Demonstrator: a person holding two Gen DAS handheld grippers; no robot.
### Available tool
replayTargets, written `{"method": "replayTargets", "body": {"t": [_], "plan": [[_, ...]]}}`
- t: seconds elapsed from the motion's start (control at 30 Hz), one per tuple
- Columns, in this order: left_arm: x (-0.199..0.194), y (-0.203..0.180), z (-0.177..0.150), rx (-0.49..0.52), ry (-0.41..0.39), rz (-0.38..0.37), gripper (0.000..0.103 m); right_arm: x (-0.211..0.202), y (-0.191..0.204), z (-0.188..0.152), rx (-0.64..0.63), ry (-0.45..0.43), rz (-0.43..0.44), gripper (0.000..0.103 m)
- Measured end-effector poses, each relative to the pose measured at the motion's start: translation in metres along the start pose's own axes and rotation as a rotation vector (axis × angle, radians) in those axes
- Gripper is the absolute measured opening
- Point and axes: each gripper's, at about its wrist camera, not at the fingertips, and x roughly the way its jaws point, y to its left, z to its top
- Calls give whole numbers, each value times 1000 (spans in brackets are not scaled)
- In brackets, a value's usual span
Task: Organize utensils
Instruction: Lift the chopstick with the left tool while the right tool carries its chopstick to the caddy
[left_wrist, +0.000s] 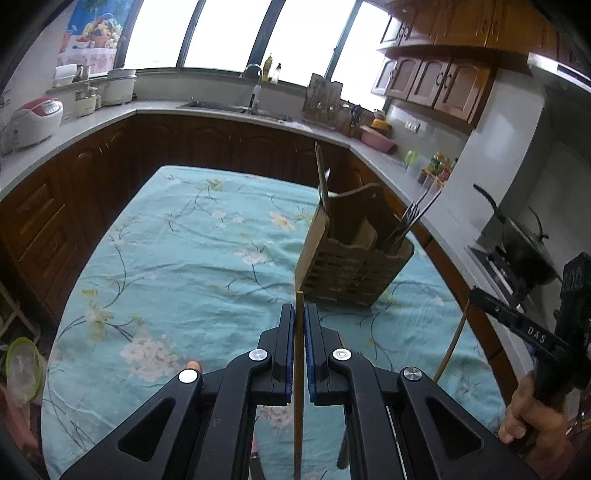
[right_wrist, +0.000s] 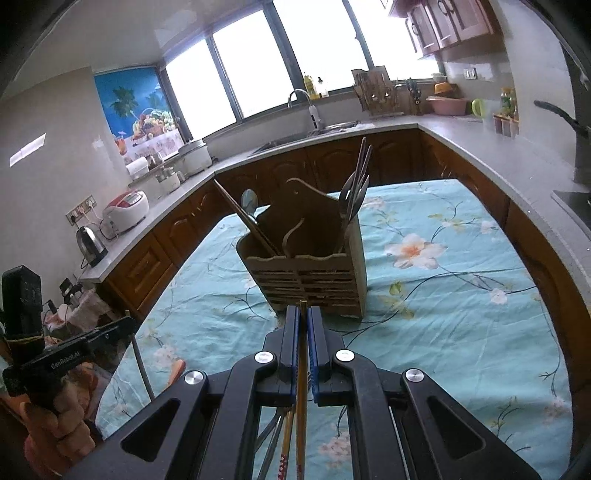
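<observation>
- Caddy (right_wrist: 306, 269), wooden, stands mid-desk (left_wrist: 177, 258): forks (right_wrist: 354, 199), spoon (right_wrist: 249, 201) & chopsticks already inside, so partly done.
- Left hand-held gripper (left_wrist: 299, 332) clamped on a chopstick (left_wrist: 298, 406), just short of caddy.
- Right hand-held gripper (right_wrist: 303, 332) closed on another chopstick (right_wrist: 302, 398).
- Left to do: both sticks still need slotting; more utensils (right_wrist: 275, 443) seem to lie below.

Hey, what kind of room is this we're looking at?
Most likely a home kitchen. A sink with a faucet sits under the windows, wooden cabinets line the walls, and a rice cooker stands on the counter.
</observation>
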Motion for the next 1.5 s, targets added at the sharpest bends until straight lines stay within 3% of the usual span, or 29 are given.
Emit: {"method": "replayTargets", "body": {"t": [0.53, 0.93, 1.5], "plan": [[-22, 8, 9, -33, -95, -31, 4, -22, 9, 13, -20, -99, -5, 4], [-33, 12, 39, -102, -226, -73, 4, -33, 10, 43, -27, -201, -13, 4], [5, 13, 79, -132, -367, -121, 4, -39, -3, 104, 2, -373, -13, 5]]}}
